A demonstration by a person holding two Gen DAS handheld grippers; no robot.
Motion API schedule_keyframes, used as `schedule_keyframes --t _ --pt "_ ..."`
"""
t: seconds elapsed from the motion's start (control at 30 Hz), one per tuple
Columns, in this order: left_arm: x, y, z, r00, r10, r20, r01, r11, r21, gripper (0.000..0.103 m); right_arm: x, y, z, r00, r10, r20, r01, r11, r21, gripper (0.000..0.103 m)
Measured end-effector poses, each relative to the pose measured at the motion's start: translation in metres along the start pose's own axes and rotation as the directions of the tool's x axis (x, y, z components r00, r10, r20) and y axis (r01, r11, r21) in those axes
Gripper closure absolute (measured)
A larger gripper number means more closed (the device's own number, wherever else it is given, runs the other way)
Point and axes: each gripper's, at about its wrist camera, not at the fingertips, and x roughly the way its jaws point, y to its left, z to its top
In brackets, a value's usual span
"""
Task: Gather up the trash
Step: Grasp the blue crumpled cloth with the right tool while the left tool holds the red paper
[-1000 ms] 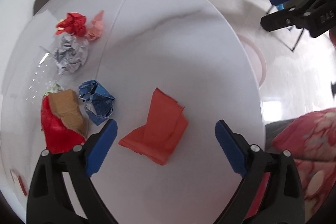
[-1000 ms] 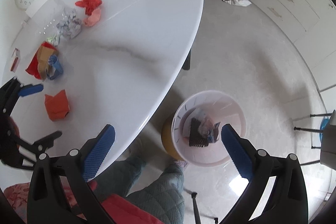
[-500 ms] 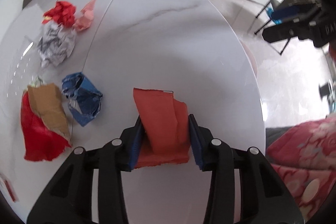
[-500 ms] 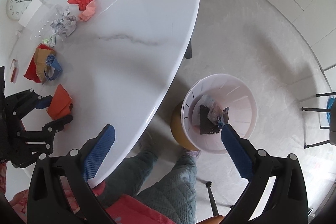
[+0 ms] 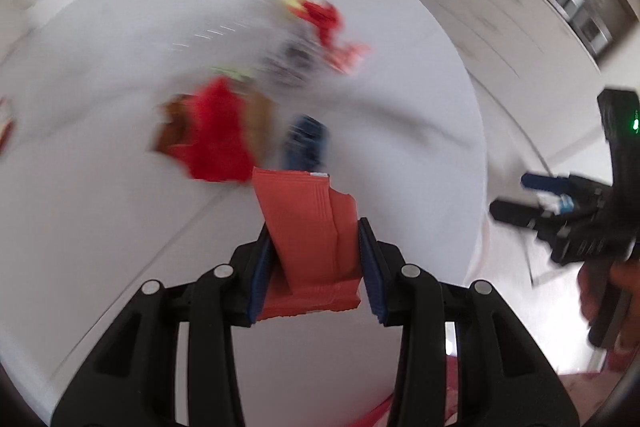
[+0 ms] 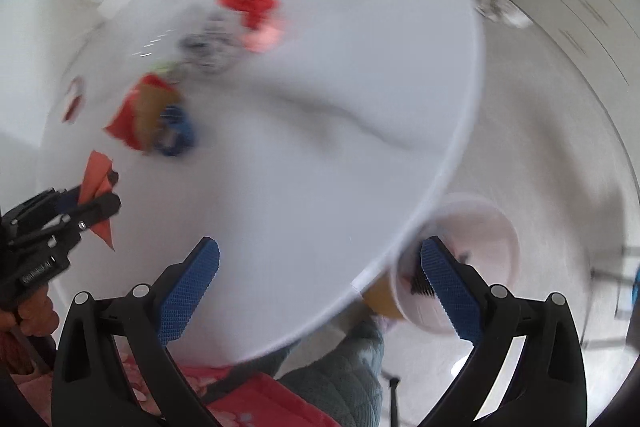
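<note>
Left tongs (image 5: 312, 259), clamped around orange wrapper (image 5: 308, 227)

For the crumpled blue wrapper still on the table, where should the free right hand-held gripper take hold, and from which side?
Probably across the middle of the blue wrapper, coming from above with the right hand-held gripper open. It looks like a compact wad, so its bulk suits a pinch. The red and brown wrapper sits tight against one side, so approach from the bare table side. Motion blur hides finer folds.

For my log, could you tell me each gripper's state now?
Left gripper: shut on the orange wrapper.
Right gripper: open, empty.
</note>
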Motion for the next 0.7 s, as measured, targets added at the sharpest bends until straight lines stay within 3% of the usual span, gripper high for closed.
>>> schedule_keyframes --t 0.17,0.37,0.57,0.7 --pt "-0.026 0.026 -0.007 0.995 0.094 0.037 -0.09 0.991 -0.096 0.064 0.03 0.052 0.031 0.996 0.086 0.012 -0.081 0.973 -0.216 0.003" --pt "-0.033 0.054 -0.017 0.991 0.132 0.029 -0.124 0.974 -0.191 0.064 0.067 0.105 0.051 0.994 0.081 0.075 -0.039 0.893 -0.449 0.003" --pt "-0.038 0.072 -0.022 0.99 0.137 0.04 -0.123 0.961 -0.247 0.064 0.095 0.122 0.063 0.997 0.061 0.038 -0.033 0.858 -0.513 0.018" --pt "-0.033 0.078 -0.021 0.991 0.133 0.033 -0.119 0.956 -0.268 0.064 0.108 0.129 0.064 0.999 0.053 0.0 -0.044 0.84 -0.541 0.043"
